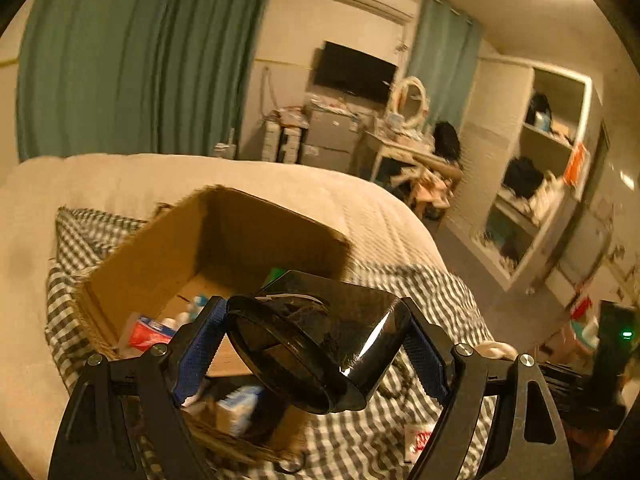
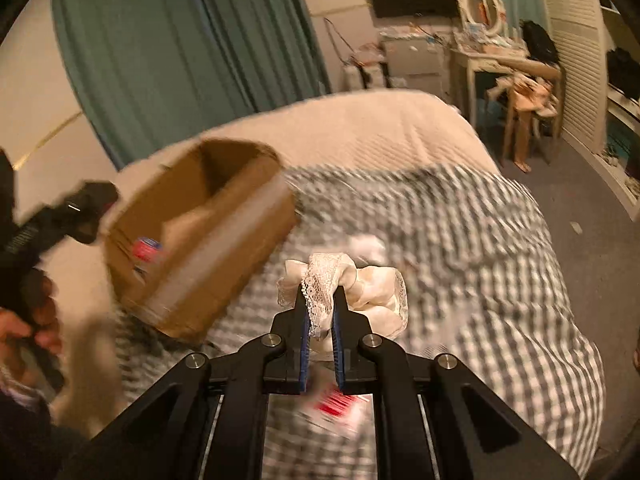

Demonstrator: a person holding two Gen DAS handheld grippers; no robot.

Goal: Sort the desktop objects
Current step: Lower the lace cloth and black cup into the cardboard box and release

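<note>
The left gripper (image 1: 312,344) has its jaws spread wide around a glossy black container (image 1: 320,336) with a round lid, gripped across its sides by the blue pads and carried just above the near rim of the open cardboard box (image 1: 248,236). The right gripper (image 2: 320,320) has its jaws nearly together, pinching a cream lace scrunchie (image 2: 352,284) above the checked blanket (image 2: 480,248) on the bed (image 1: 120,176), to the right of the box. The smooth, tilted container could slip or twist out of the pads before it clears the rim, and a release too early would drop it on the box edge or onto the blanket. The scrunchie is caught only by a thin fold of lace, so a quick swing might shake it loose. The container hides much of the box floor; a red and white packet (image 1: 150,334) and some pale items inside are hard to identify. The right view is motion-blurred, and a red-printed wrapper (image 2: 336,404) beneath the jaws cannot be read.
</note>
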